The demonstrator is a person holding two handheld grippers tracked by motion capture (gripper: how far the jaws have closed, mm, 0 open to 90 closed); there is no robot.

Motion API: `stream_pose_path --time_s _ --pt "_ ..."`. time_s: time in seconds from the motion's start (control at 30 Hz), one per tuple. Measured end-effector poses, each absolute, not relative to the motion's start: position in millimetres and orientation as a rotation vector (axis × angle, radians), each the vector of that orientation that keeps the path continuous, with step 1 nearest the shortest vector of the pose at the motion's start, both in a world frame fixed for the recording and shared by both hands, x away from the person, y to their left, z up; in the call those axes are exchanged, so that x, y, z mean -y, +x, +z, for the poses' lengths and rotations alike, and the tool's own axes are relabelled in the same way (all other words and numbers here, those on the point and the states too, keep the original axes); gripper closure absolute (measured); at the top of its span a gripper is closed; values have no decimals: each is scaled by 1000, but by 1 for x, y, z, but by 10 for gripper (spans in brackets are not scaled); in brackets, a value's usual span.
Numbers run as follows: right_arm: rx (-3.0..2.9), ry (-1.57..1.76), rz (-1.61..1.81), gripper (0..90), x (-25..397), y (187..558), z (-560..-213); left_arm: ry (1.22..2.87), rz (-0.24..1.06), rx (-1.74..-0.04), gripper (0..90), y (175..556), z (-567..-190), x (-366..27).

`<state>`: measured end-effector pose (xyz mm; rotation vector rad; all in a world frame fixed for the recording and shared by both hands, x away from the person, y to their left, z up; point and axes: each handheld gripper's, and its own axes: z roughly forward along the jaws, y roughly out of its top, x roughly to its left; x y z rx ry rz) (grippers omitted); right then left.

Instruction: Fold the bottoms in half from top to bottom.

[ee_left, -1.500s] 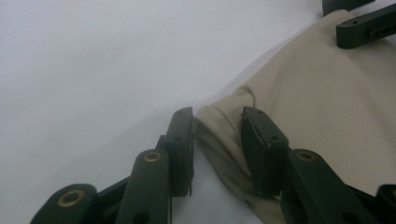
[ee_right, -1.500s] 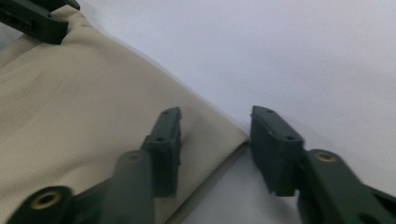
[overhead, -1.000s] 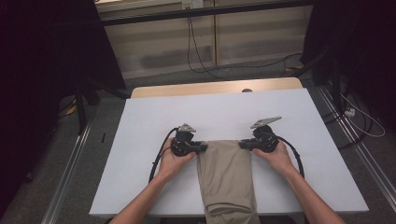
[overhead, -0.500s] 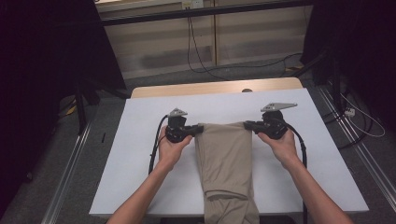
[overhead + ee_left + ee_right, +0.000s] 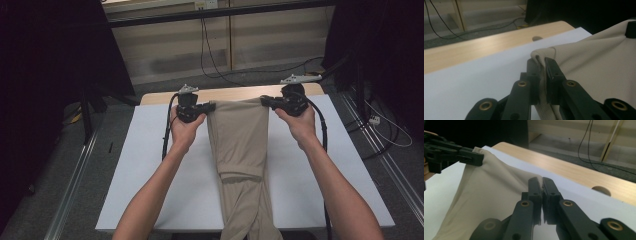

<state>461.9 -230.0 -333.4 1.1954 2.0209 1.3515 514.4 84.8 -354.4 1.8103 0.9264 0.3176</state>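
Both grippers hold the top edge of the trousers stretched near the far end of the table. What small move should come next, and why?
Probably lower both corners onto the white sheet: the left gripper and right gripper pinch the trousers taut and lifted.

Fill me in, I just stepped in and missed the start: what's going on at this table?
A person is handling a pair of beige trousers with two hand-held grippers. The left gripper and the right gripper are each shut on one corner of the top edge, holding it stretched between them at the far side of the white table. The rest of the garment trails toward the person and hangs over the near edge.
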Motion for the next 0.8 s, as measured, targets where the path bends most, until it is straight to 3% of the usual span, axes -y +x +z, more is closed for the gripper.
stream_pose_path --time_s 0.43,0.6,0.63,0.67,0.7,0.73,0.8 --pt "-1937 1261 1361 868 230 517 -315 1766 345 -978 831 563 -332 -79" --pt "-1939 1297 1331 859 228 531 -322 1786 325 -1014 820 572 -342 -74" --pt "-1945 1310 1315 804 228 533 -326 1791 317 -1043 774 573 -347 -73" --pt "-1937 1336 1291 676 227 534 -331 1798 318 -1069 662 575 -353 -73" --pt "-1923 1369 1261 556 226 535 -335 1814 320 -1093 495 576 -358 -73" --pt "-1920 1381 1258 531 227 535 -339 1844 325 -1103 403 576 -362 -73" --pt "-1937 1371 1255 488 226 531 -347 1857 337 -1096 354 570 -369 -74"
